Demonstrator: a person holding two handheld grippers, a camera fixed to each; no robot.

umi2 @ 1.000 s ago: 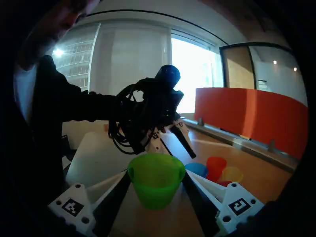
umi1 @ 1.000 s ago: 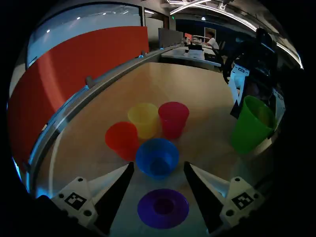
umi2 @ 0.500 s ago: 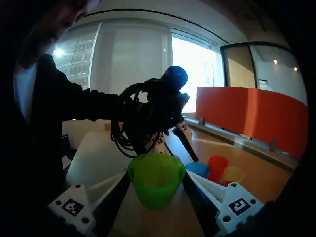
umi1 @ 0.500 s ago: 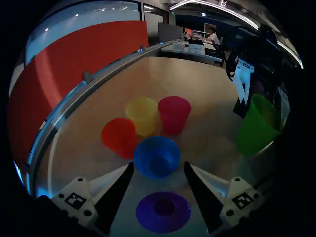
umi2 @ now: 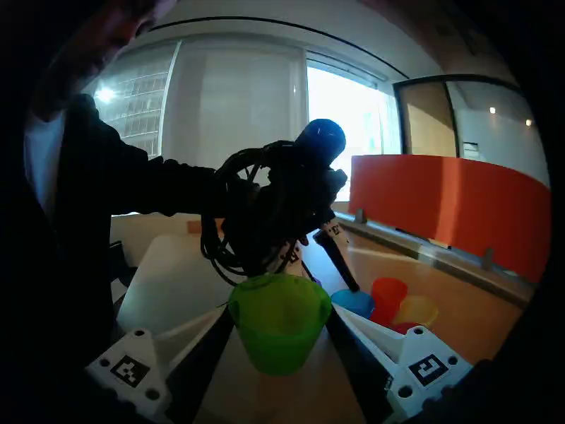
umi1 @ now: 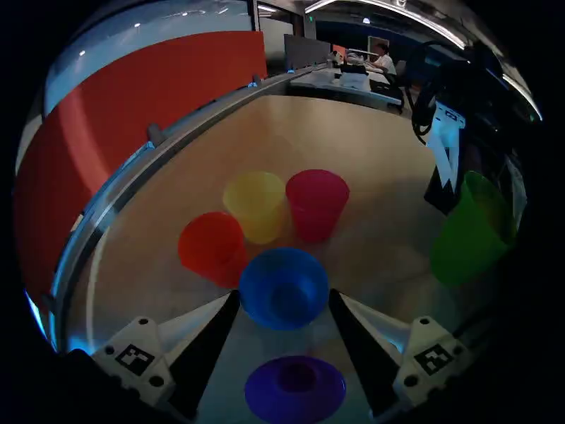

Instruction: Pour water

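In the left gripper view a blue cup (umi1: 284, 288) stands on the wooden table (umi1: 332, 134), right at the tips of my open left gripper (umi1: 282, 294). A purple cup (umi1: 295, 389) sits closer in, between the fingers. Behind the blue one stand an orange cup (umi1: 210, 246), a yellow cup (umi1: 256, 205) and a red cup (umi1: 316, 203). My right gripper (umi2: 280, 311) is shut on a green cup (umi2: 279, 321), held upright. That green cup (umi1: 470, 230) hangs at the far right of the left gripper view. I cannot see any water in the cups.
An orange partition (umi1: 141, 106) with a metal rail (umi1: 134, 177) runs along the table's far side. In the right gripper view, a person's dark sleeve (umi2: 141, 191) and a bundle of cables (umi2: 240, 226) sit above the blue cup (umi2: 351, 302). Desks stand beyond the table (umi1: 346, 78).
My left gripper has moved forward, so the blue cup now sits between its fingertips. The green cup has drifted right in the left gripper view. The right gripper's hold is unchanged.
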